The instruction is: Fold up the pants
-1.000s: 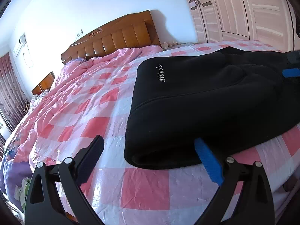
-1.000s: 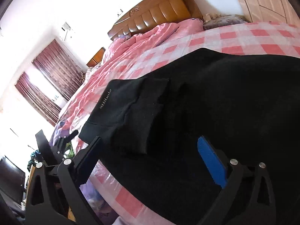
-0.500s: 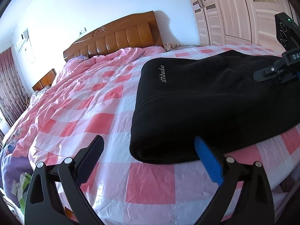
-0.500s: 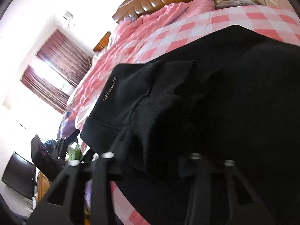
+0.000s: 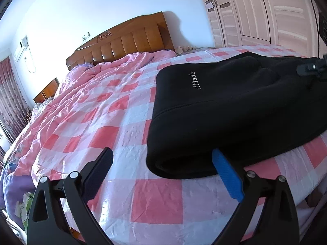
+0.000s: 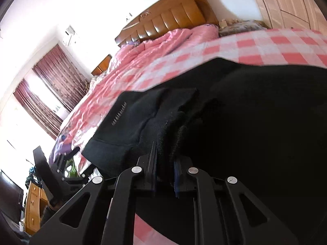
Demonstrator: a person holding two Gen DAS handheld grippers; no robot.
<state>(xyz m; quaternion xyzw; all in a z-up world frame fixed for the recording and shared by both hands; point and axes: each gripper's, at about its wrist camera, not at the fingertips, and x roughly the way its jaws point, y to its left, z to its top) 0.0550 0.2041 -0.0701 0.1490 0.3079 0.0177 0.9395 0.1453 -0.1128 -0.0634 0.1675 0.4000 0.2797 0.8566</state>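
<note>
**Right claw pinched on pants fold; left claw wide at bed edge**

Pants (image 5: 235, 106): black, thick fleece-like knit with a matte nap, folded into a soft rounded slab, lying on the bed (image 5: 85, 122) near its edge. Small pale script lettering (image 5: 197, 80) on the upper layer. The near-left corner shows a doubled, rolled hem.

Left claw (image 5: 162, 168): jaws spread wide, gripping nothing. The blue ribbed pad (image 5: 226, 177) sits right at the pants' near edge; contact cannot be confirmed. The black finger (image 5: 98, 170) is over bare bedcover.

Right claw (image 6: 164, 170): jaws drawn nearly together on a bunched ridge of the black fabric, fuzzy edge layers squeezed between them. This view is partly motion-blurred.

Bedcover: pink-and-white check, slightly glossy and crinkled. A rumpled plain pink quilt (image 5: 114, 67) is heaped toward the head.

Room: wooden headboard (image 5: 122, 42) with padded vertical panels, white wall, pale panelled wardrobe doors (image 5: 255, 14), dark red patterned curtains (image 6: 51, 94), wall air conditioner (image 5: 21, 49), wooden bedside cabinet (image 5: 48, 89).
</note>
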